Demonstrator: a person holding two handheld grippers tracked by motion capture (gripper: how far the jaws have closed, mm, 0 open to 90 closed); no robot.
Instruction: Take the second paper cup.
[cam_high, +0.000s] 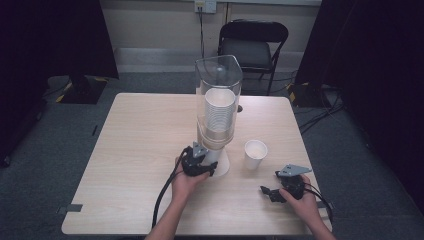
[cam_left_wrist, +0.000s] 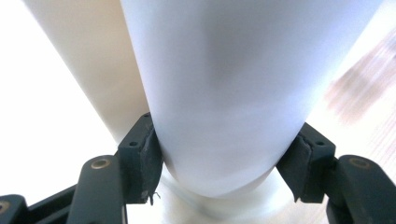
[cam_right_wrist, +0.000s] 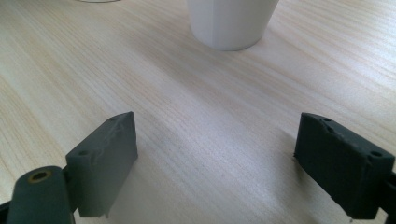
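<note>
Your left gripper (cam_high: 200, 165) clamps bottom cup (cam_left_wrist: 219, 116) under dispenser (cam_high: 218, 95), likely to pull it free; right gripper (cam_right_wrist: 217, 163) gapes wide, idle near loose cup (cam_high: 255, 154).

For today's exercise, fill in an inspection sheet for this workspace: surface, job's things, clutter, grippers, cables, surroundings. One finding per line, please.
Surface: pale wooden table, bare apart from the job's things.
Job's things: tall clear plastic cup dispenser holding a stack of white paper cups; bottom cup pokes out below; one loose white paper cup stands upright beside it.
Clutter: nothing seen.
Grippers: left gripper shut on the bottom cup; right gripper open, low over the table.
Cables: black cable trails from the left gripper.
Surroundings: black folding chair, grey carpet, dark curtains.
</note>
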